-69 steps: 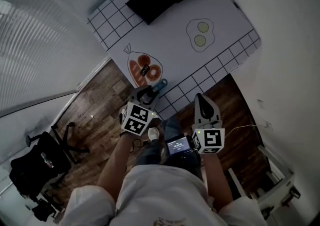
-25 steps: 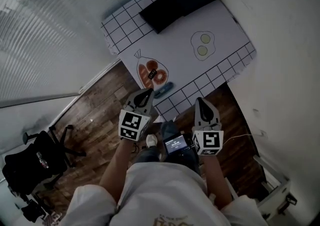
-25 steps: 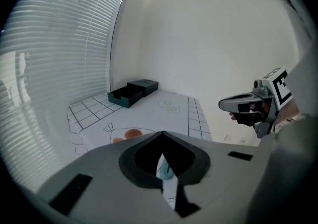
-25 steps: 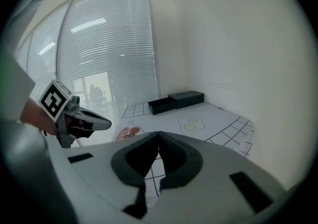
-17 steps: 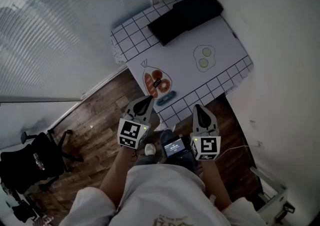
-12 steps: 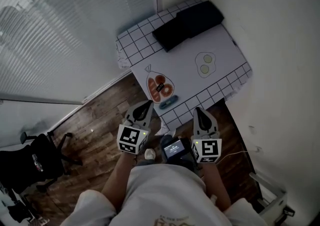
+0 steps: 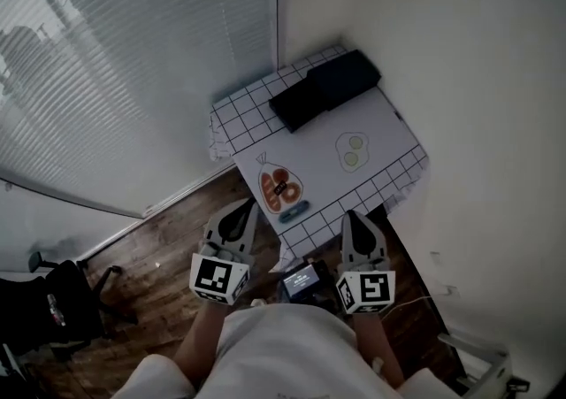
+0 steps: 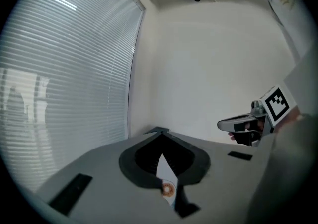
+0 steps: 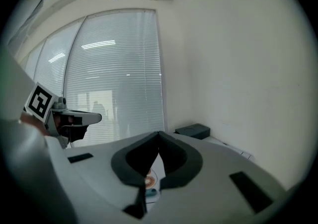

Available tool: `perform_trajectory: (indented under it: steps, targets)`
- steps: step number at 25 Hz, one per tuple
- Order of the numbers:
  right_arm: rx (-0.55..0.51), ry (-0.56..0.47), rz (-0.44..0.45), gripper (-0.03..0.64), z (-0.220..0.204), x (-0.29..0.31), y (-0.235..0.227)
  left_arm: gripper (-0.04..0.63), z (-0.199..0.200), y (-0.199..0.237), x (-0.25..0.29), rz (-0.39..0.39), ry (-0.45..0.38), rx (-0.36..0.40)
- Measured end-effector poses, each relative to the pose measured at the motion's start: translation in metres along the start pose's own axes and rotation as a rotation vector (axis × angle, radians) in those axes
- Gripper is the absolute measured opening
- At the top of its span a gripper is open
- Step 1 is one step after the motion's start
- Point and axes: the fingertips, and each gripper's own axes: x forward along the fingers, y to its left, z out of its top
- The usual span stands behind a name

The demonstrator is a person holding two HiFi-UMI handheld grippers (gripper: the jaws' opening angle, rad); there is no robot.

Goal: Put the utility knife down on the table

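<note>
Head view: we hold the left gripper (image 7: 245, 205) and right gripper (image 7: 351, 215) with fingers clenched shut on nothing, smooth grey plastic wedges lined with dark pads. Past their tips, between the two and touching neither, the slim blue utility knife (image 7: 294, 210) lies flat on the desk (image 7: 327, 172), a white cloth edged with black grid, beside a printed orange bag (image 7: 279, 187). Farthest back rests a flat black box (image 7: 325, 89).

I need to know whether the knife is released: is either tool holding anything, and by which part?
Nothing is held. The left tool and the right tool are both shut and empty. The utility knife lies on the table, apart from both.
</note>
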Motion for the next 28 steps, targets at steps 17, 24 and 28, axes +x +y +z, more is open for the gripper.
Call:
perform_trajectory:
  steps: [17, 24, 28]
  targets:
    - [-0.027, -0.071, -0.011, 0.008, 0.037, -0.007, -0.004, 0.008, 0.048, -0.004, -0.007, 0.039, -0.109, 0.047]
    - [-0.008, -0.087, -0.008, 0.008, 0.042, -0.006, -0.006, 0.008, 0.043, 0.004, -0.006, 0.041, -0.108, 0.044]
    - [-0.015, -0.080, -0.015, 0.008, 0.037, -0.008, -0.010, 0.008, 0.041, 0.005, -0.006, 0.050, -0.101, 0.039]
